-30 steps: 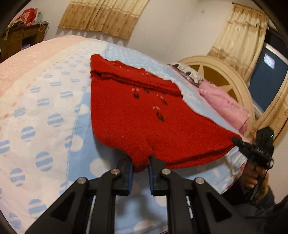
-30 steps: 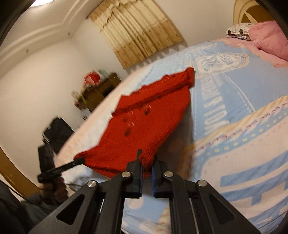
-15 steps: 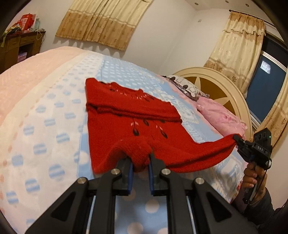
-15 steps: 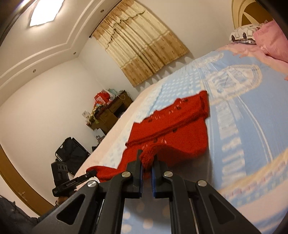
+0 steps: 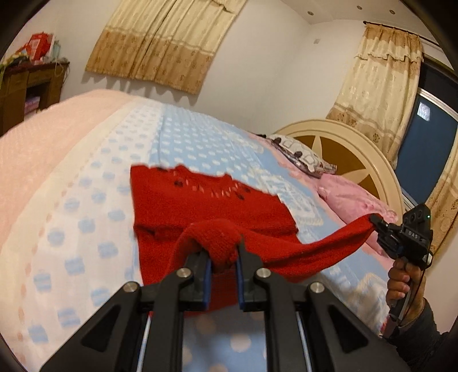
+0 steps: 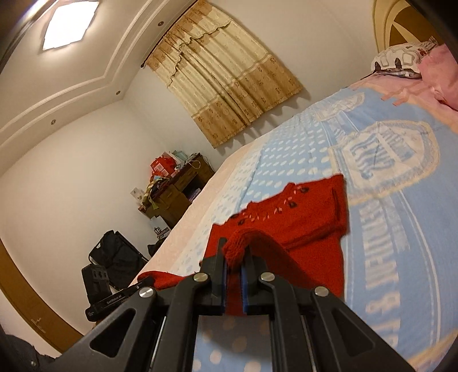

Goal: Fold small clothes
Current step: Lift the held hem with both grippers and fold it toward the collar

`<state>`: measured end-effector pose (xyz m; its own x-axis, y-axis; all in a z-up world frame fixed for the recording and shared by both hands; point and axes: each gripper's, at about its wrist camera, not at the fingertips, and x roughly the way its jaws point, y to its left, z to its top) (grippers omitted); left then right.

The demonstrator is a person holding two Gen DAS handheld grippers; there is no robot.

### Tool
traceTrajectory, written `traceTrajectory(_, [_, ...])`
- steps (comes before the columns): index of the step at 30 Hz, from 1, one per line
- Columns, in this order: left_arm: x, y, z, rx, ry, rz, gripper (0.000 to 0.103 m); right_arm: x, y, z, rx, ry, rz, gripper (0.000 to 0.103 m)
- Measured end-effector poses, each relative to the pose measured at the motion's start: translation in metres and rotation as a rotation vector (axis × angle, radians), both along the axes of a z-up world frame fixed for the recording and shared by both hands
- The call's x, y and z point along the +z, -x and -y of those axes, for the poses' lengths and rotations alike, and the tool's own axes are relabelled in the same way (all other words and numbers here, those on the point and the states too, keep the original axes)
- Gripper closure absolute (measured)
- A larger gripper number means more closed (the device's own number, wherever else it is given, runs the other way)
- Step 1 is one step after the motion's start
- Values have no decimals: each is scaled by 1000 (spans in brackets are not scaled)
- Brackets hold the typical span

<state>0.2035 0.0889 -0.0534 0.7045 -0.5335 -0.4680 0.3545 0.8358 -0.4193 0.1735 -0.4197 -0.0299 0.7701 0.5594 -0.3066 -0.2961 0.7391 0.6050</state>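
one bed (image 5: 86, 200) is carrying one red sweater (image 5: 206, 200), its far half lying flat, its near hem hanging lifted. two pillows (image 5: 352, 197) are sitting by the headboard. left gripper (image 5: 223, 257) and right gripper (image 6: 234, 257) are each pinching a hem corner, jaws narrow; fabric is hiding the tips. open bedspread is lying all around.

Warm indoor light from a ceiling panel (image 6: 70, 24), blown out w/ glare. Curtains (image 5: 163, 43) cast scalloped shadows on wall. Strong fisheye bend + dark vignette at edges. Motion blur on bedspread (image 5: 94, 200) and red knit (image 5: 211, 206).
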Motion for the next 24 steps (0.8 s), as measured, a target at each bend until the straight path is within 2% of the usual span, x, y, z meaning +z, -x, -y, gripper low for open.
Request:
traceTrajectory(6, [13,-42,5,11,-6,16,90,19,-50,-1,-14,30,10,97])
traceTrajectory(11, [13,-85,7,27,-25,7,90,21,-93,1,-25,53,-5,97])
traceTrajectory(19, [2,-149,14,32,-52,-23,90,9,-164,4,-41,66,-49,97])
traceTrajectory(24, [-16,-192,21,29,-93,-66,90,-13,-219,7,-53,69,-107,97])
